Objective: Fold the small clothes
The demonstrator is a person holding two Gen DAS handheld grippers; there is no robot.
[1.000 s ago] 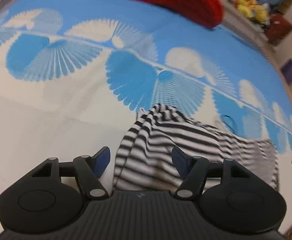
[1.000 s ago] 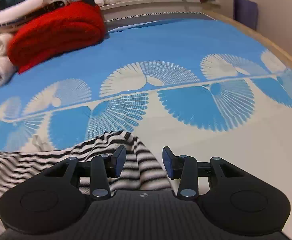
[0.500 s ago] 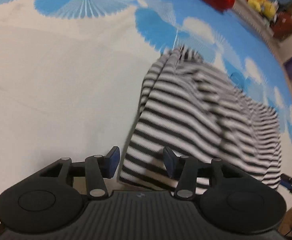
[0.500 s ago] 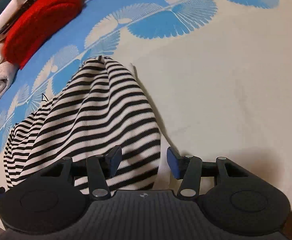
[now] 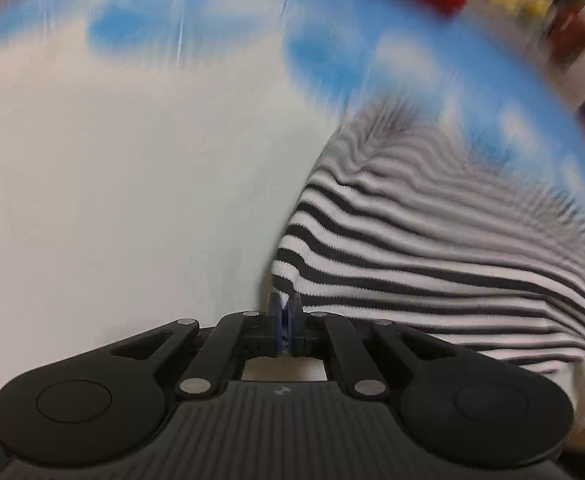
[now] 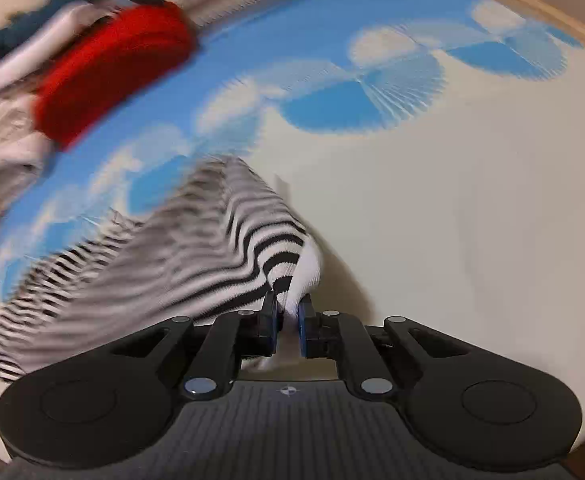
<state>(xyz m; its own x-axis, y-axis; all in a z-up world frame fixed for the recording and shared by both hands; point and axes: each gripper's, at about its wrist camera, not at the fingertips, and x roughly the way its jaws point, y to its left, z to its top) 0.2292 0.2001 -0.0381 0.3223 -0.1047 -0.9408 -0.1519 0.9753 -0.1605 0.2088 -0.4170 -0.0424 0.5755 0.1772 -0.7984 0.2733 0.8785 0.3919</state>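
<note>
Writing: none legible in either view; only a small pale emblem on each gripper's ribbed body, too small to read.
Containers: none made out in either view.
Surface: bedspread, cream in the near part, blue with white fan shapes farther off; far part blurred in both views.
Left gripper: jaws clenched, blue pads pressed together on the near left corner of the striped garment; thin edge of cloth pinched between them.
Striped garment, left wrist view: black-and-white stripes, spread from the jaws out to the right and away over the bedspread; stripes run roughly across the picture; far end narrows toward the blue band, blurred there.
Striped garment, right wrist view: same cloth, long axis running from the jaws away and toward the left; gathered into a ridge near the jaws; left part smeared by blur.
Right gripper: jaws closing, a white bunched edge of the striped garment between the pads and pressed by them.
Red folded cloth: at the far left of the right wrist view, on the blue part of the bedspread, well apart from the striped garment.
Pale fabrics: heaped beside the red folded cloth at the left edge; blurred, kind not determinable.
</note>
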